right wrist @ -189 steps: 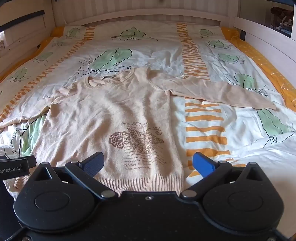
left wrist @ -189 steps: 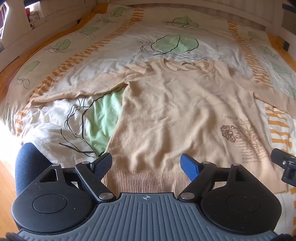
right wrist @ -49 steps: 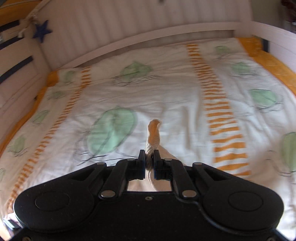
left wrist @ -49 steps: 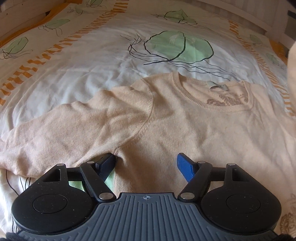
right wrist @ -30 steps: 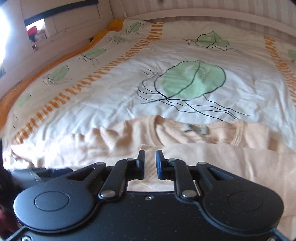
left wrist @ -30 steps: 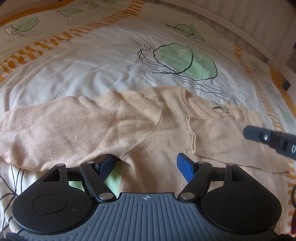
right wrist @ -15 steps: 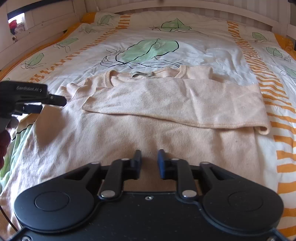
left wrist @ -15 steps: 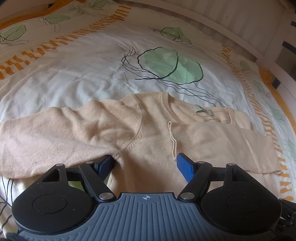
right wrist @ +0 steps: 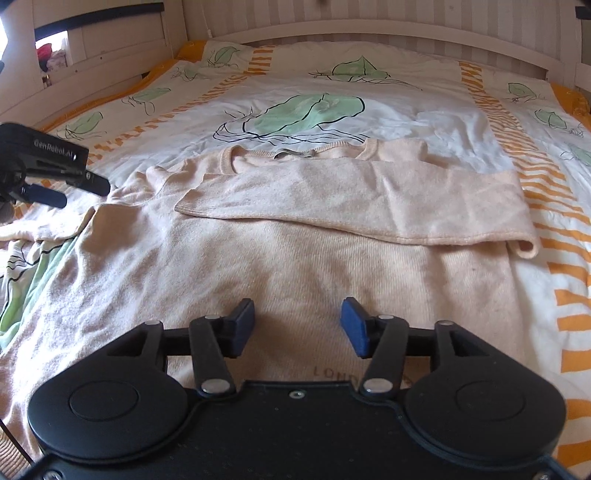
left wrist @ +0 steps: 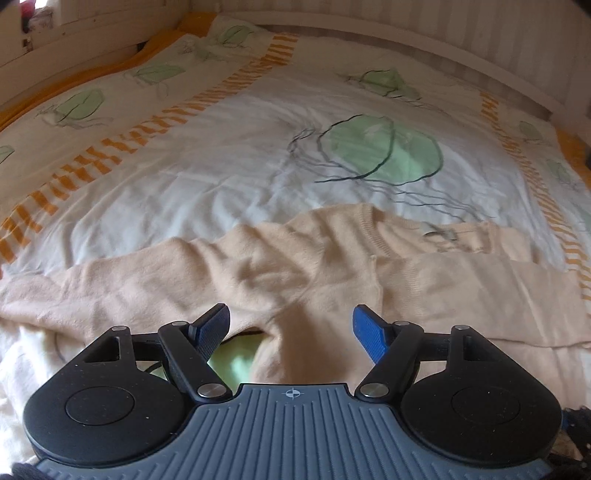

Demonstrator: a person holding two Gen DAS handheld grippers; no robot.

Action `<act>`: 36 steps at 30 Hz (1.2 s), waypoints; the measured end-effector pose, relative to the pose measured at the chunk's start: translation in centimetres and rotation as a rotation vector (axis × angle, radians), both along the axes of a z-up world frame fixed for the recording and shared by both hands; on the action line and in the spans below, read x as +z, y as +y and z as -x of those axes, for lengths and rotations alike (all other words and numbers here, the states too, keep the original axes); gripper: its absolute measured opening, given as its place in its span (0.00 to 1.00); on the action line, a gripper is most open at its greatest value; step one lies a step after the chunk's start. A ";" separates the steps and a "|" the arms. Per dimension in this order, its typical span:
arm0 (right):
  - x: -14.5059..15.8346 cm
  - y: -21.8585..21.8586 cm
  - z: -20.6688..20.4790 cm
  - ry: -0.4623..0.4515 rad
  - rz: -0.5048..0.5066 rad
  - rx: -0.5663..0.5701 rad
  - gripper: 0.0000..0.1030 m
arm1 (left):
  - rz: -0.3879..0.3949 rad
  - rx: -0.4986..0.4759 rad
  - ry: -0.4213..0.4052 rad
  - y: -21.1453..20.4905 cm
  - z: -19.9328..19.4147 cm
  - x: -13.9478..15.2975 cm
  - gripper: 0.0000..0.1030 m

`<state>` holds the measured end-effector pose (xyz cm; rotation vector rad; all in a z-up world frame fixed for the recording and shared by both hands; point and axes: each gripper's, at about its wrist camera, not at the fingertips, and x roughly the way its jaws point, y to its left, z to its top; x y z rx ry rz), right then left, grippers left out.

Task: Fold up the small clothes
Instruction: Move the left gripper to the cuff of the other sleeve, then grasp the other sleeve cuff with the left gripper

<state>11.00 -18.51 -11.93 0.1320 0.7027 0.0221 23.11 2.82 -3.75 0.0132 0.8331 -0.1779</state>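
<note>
the right gripper [right wrist: 297, 320] hangs low over the chest of a pale peach knitted sweater [right wrist: 258, 266], its blue-padded jaws having just been opening, released, with nothing between them but the knit lying flat beneath. the left gripper [left wrist: 291, 325] hovers near the sweater's armpit on the left side, jaws spread wide and empty; a patch of green bedding shows just under its left finger. the sweater lies face up in the middle of a bed, on a white duvet printed with green leaves and orange stripes [right wrist: 388, 110]. the first fold looks done: the right sleeve [right wrist: 351, 195] is laid straight across the chest just below the neckline, its cuff near the left shoulder. the left sleeve [left wrist: 122, 284] is stretched out sideways onto the duvet, somewhat rumpled, and by the look of it comes next, followed by folding the body itself. beyond the neckline the duvet runs clear to a white slatted headboard [right wrist: 369, 18], with a white wooden rail [right wrist: 96, 48] along the left side; nothing appears to block the remaining folds, though the soft, creased bedding may let the knit bunch.
</note>
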 end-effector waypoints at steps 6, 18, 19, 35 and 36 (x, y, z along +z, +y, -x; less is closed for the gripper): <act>-0.2 0.0 0.3 -0.023 -0.003 0.009 0.59 | 0.077 -0.164 0.093 -4.1 -3.4 -1.9 0.70; -0.7 -0.3 0.7 -0.050 -0.023 0.022 0.60 | 0.070 -0.258 0.163 -8.3 -7.5 -5.9 0.70; -0.7 -0.3 0.7 -0.051 -0.023 0.022 0.60 | 0.069 -0.257 0.167 -8.5 -7.8 -6.1 0.70; -0.8 -0.1 0.8 -0.054 -0.020 0.024 0.61 | 0.106 -0.246 0.013 -8.4 -6.8 -3.2 0.08; -0.8 -0.1 0.8 -0.053 -0.020 0.025 0.61 | 0.108 -0.243 -0.015 -8.3 -6.5 -2.5 0.08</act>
